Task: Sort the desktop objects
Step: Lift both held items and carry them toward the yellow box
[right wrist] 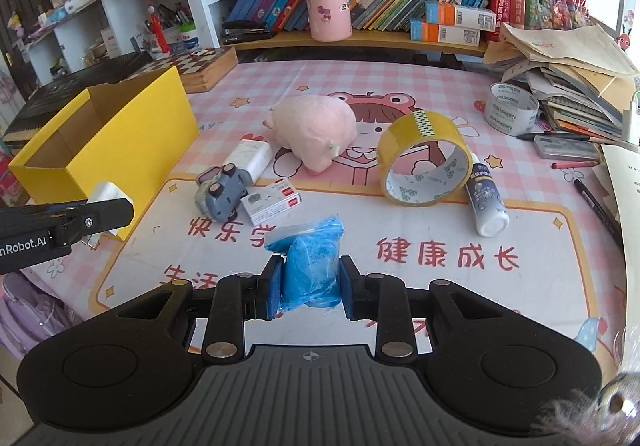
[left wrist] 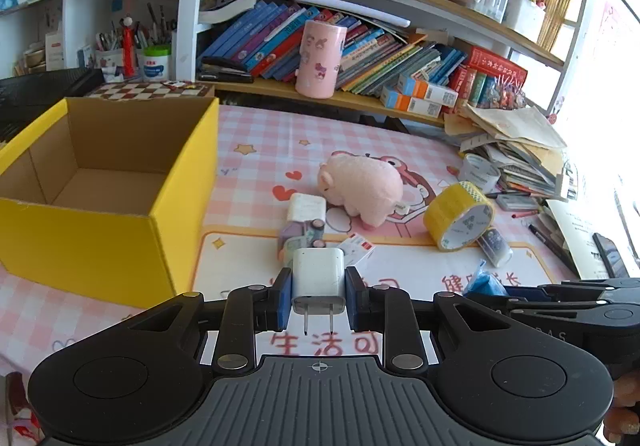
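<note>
The left claw (left wrist: 318,296) is clamped on a white charger (left wrist: 318,278), prongs toward the camera, above the table (left wrist: 256,149) beside the yellow box (left wrist: 100,230). The box's bare cardboard inside shows only in the left view. The right claw (right wrist: 308,286) grips a blue plastic bag (right wrist: 310,266); the right view alone shows the toy car (right wrist: 222,191) in full, near the plush pig (right wrist: 312,129) and tape roll (right wrist: 424,161).

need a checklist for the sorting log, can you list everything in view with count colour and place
box: 1, yellow, left
charger: 1, white, held in left tongs
blue bag: 1, held in right tongs
plush pig: 1, pink, mat centre
tape roll: 1, yellow, right of pig
white tape roll: 1, far right
toy car: 1, grey, front of pig
power bank: 1, white, behind car
small carton: 1, white-red, beside car
bottle: 1, white-blue, lying by tape
pink cylinder: 1, shelf
</note>
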The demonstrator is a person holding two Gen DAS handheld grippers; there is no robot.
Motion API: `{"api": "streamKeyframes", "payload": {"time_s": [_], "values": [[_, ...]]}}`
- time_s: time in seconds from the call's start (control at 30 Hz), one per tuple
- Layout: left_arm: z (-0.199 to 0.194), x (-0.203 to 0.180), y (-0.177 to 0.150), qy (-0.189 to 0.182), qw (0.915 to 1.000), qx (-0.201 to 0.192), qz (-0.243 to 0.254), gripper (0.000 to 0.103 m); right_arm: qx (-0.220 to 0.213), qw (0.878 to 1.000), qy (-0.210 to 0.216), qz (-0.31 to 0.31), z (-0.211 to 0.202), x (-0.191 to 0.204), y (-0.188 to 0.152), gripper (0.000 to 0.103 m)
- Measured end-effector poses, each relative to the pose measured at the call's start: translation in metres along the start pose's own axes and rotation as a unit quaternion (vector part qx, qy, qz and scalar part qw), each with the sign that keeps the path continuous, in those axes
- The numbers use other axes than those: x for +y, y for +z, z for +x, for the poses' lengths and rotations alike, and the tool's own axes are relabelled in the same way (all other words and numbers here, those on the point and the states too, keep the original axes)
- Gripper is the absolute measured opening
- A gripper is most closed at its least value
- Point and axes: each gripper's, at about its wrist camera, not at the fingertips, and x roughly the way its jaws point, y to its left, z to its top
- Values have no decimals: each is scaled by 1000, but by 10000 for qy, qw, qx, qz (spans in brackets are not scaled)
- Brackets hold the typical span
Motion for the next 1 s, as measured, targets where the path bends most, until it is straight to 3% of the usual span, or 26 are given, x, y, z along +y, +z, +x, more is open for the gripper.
{"api": "streamKeyframes", "payload": {"time_s": [0.5, 1.0], "values": [[-47, 50, -31, 82, 9997, -36, -220, 25, 156, 9966, 173, -793, -10, 86, -28, 27], [-89, 83, -58, -45, 9999, 59, 143, 25, 99, 9989, 66, -447, -33, 136, -69, 27]]}}
